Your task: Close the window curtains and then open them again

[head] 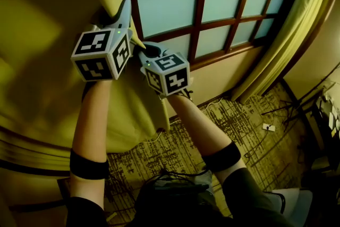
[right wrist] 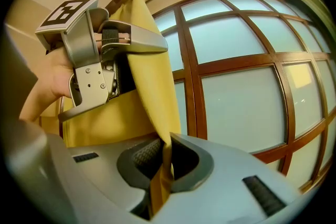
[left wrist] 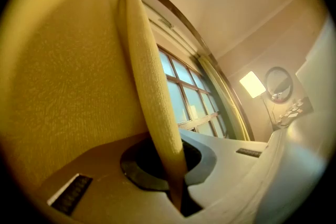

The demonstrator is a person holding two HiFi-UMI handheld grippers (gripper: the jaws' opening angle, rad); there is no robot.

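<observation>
Left gripper and right gripper, fingers clamped on one curtain, second curtain apart

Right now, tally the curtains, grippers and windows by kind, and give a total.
Curtains: 2, left curtain, right curtain
Grippers: 2, left gripper, right gripper, both shut on the left curtain
Window: 1
Total: 5
</observation>
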